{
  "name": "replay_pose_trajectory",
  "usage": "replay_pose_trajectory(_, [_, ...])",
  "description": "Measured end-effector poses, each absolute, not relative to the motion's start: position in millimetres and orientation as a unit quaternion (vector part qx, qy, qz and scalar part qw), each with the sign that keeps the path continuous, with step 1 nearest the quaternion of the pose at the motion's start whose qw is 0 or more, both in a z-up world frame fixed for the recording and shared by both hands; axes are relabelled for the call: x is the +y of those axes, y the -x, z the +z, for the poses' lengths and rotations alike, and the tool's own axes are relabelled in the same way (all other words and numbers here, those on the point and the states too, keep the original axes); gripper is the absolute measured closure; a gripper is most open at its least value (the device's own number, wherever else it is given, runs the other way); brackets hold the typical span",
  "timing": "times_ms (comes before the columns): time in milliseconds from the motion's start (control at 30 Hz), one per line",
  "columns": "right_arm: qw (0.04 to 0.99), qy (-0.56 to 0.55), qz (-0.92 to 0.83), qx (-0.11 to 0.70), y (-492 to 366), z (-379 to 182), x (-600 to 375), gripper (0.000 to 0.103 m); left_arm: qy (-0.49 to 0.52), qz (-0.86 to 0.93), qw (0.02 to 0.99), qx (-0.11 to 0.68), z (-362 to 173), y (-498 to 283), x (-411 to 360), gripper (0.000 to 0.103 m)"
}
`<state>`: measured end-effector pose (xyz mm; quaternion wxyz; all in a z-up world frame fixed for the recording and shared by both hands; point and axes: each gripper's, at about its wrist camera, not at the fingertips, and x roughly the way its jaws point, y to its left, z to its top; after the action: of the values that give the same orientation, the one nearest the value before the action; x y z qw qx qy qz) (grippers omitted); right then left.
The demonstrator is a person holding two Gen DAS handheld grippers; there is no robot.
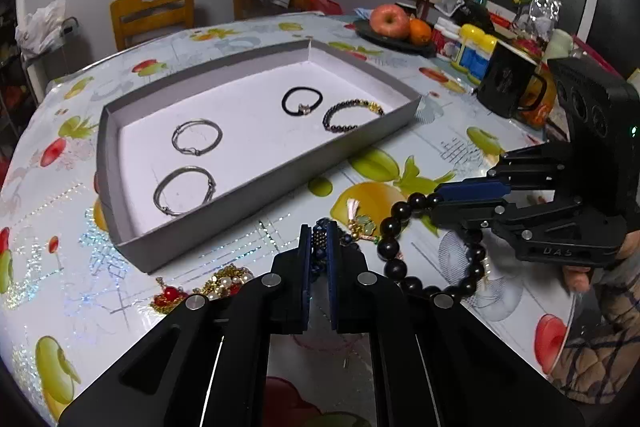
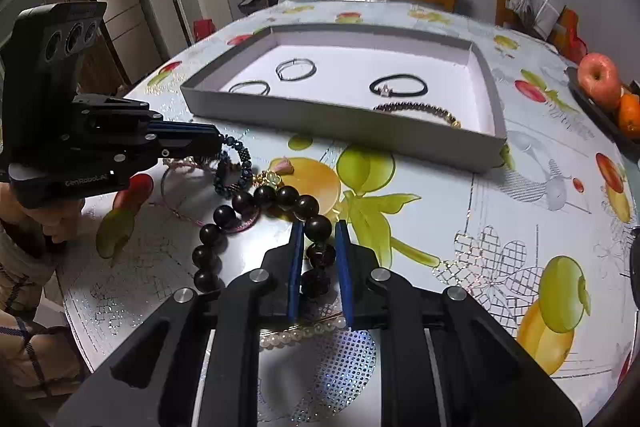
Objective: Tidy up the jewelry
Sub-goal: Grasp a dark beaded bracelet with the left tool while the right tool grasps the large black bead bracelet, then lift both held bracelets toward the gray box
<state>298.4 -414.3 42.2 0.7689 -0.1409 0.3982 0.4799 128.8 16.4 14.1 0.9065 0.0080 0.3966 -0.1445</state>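
Nearest the left wrist camera, the left gripper (image 1: 319, 239) had its blue pads drawn almost together on a strand of small dark blue beads, the blue beaded bracelet (image 2: 236, 163), which from the right wrist view hung in a loop from that gripper's tip over the tablecloth. The right gripper (image 2: 318, 239) stood with its jaws narrowly apart and a large bead of the black bead bracelet (image 2: 256, 203) caught between the pads; the rest of that bracelet curved away to the left across the table. Between and just beside the two bracelets lay a small tangle of other pieces: a gold charm with a pale green flower and pink tassel (image 1: 362, 225), a thin pink cord loop (image 2: 180, 187), a gold and pearl chain with a red pendant (image 1: 208, 285) and a string of pearls (image 2: 304, 333) under the right gripper. Beyond them, on the fruit-printed tablecloth (image 1: 420, 147), sat the shallow grey box tray (image 1: 256, 183), holding two silver bangles (image 1: 197, 137), a black hair tie with a small charm (image 1: 302, 101) and a dark beaded bracelet with gold beads (image 1: 352, 115), all lying apart from one another. Farther off stood a dish with an apple (image 1: 390, 21) and an orange, jars, a black mug (image 1: 506, 87) and wooden chairs (image 1: 152, 11).
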Motion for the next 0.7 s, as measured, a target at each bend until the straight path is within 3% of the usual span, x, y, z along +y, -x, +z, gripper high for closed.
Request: replay_pose_trajectory(700, [0.794,0.123,0.493,0.334,-287,96,-417,0.089,0.009,-0.147,0.924,0.353,52,-111,32,0.095])
